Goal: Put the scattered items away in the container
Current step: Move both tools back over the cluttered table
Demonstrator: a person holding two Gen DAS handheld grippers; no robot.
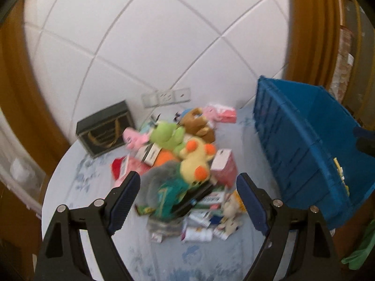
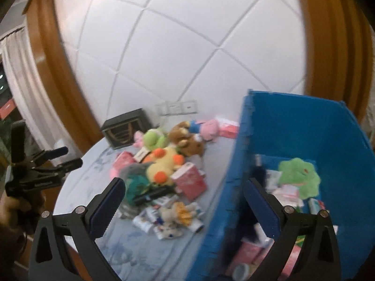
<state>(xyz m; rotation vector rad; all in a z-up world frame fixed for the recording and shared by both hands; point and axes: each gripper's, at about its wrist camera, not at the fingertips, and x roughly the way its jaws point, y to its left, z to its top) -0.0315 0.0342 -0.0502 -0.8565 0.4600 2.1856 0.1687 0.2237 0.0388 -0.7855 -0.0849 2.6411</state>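
A heap of plush toys, small boxes and tubes lies on the round table (image 1: 98, 210). A yellow plush with orange spots (image 1: 195, 161) tops it, also in the right wrist view (image 2: 163, 164). A green plush (image 1: 167, 135) and a brown plush (image 1: 199, 124) lie behind it. The blue crate (image 1: 304, 145) stands at the right, tilted; in the right wrist view the crate (image 2: 311, 126) holds a green plush (image 2: 298, 175) and several packets. My left gripper (image 1: 187, 185) is open above the heap's near side. My right gripper (image 2: 185, 192) is open, straddling the crate's left wall.
A dark gift bag (image 1: 106, 132) stands at the table's back left by the white tiled wall. A red box (image 2: 191, 181) lies beside the crate. My left gripper shows at the left in the right wrist view (image 2: 63, 157). Wooden frames flank the wall.
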